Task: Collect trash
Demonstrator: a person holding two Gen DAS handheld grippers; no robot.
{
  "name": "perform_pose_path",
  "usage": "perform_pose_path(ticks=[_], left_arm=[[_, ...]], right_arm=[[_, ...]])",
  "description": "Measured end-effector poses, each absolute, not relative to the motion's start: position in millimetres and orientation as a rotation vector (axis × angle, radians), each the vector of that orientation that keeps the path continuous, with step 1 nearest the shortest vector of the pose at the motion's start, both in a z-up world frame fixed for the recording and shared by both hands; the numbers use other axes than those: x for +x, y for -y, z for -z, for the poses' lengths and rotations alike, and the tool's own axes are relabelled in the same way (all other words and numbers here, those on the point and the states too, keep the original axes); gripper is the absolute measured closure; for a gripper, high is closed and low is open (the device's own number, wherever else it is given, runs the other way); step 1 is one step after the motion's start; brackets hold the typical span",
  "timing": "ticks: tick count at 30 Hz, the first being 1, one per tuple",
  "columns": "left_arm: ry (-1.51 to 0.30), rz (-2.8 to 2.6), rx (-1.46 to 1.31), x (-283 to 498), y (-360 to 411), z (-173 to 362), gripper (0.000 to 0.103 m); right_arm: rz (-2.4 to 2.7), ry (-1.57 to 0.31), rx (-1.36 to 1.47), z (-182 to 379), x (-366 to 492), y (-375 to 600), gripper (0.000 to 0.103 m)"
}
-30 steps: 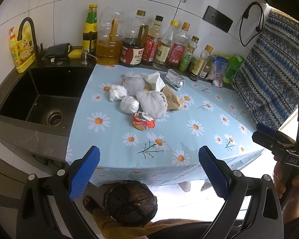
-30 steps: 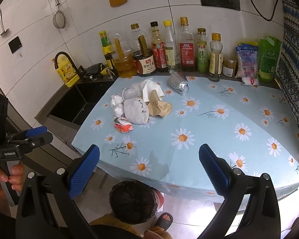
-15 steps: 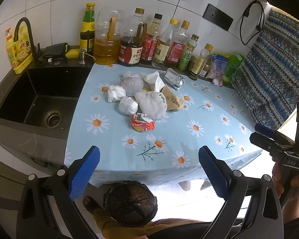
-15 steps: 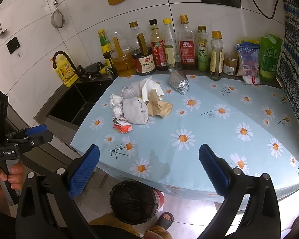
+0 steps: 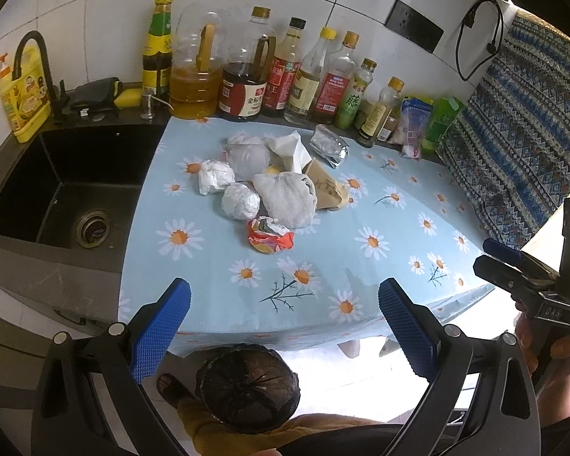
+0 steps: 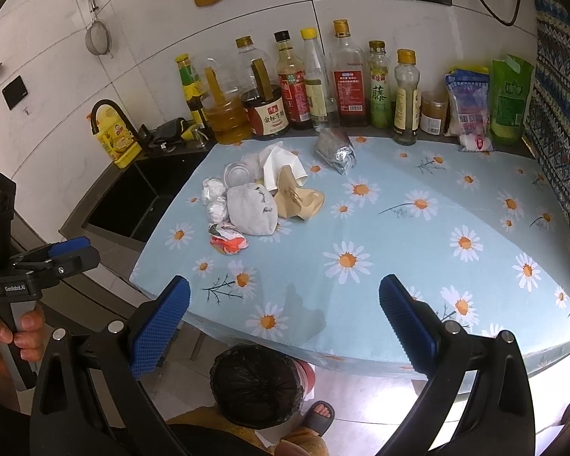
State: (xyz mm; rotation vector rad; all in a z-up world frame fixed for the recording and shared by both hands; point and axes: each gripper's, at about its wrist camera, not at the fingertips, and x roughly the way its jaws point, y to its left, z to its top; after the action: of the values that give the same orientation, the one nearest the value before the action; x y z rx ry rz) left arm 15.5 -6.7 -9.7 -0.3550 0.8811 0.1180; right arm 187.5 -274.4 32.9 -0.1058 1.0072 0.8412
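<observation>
Both the left gripper (image 5: 283,306) and right gripper (image 6: 284,302) hover spread wide and empty over the table's near edge. The trash pile (image 5: 273,186) sits toward the far-left corner; a clumsy reach might topple the sauce bottles (image 5: 243,76) behind, or nudge a foil ball (image 5: 240,201) into the sink (image 5: 57,190).

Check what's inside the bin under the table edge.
The bin has a black bag liner; only dark crumpled plastic shows inside. No trash visible; its bottom is too dark to tell.
</observation>
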Motion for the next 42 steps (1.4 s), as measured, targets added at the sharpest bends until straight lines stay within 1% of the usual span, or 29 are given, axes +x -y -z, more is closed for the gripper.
perform_pose_path(ticks=[1, 15, 18, 22, 25, 27, 31, 33, 37, 42], left_arm=[[-0.888, -0.11, -0.363, 20.6, -7.1, 12.1, 0.007], [-0.958, -0.069, -0.403, 55.5, -45.3, 35.5, 0.007], [-0.979, -0.065, -0.412, 65.0, -57.7, 46.1, 0.007], [-0.998, -0.06, -0.442, 71.7, -70.9, 60.2, 0.007], [-1.014, -0.057, -0.451, 74.8, -79.4, 69.3, 0.007], [-1.028, -0.053, -0.459, 77.0, -85.6, 76.8, 0.007], [-1.05, -0.042, -0.473, 77.4, -93.2, 88.2, 0.007], [-1.059, -0.043, -0.48, 77.0, -96.7, 93.0, 0.007], [-1.071, -0.044, -0.499, 73.5, -100.2, 100.2, 0.007], [-1.094, -0.039, -0.525, 71.3, -105.3, 109.6, 0.007]], right_arm=[[-0.84, -1.011, -0.1, -32.3, 188.3, 273.9, 0.004], [-0.856, -1.091, -0.071, -10.7, 204.4, 240.4, 0.005], [-0.881, -1.121, -0.074, 0.0, 210.1, 224.3, 0.013], [-0.895, -1.148, -0.076, 12.0, 217.3, 204.9, 0.015], [-0.908, -1.166, -0.082, 21.7, 225.3, 186.9, 0.02], [-0.917, -1.164, -0.095, 26.3, 229.2, 175.9, 0.026], [-0.946, -1.19, -0.116, 46.4, 242.6, 147.2, 0.032], [-0.951, -1.203, -0.127, 55.3, 249.4, 133.9, 0.04], [-0.952, -1.204, -0.14, 72.8, 263.9, 110.8, 0.04], [-0.916, -1.253, -0.141, 95.9, 288.8, 85.2, 0.039]])
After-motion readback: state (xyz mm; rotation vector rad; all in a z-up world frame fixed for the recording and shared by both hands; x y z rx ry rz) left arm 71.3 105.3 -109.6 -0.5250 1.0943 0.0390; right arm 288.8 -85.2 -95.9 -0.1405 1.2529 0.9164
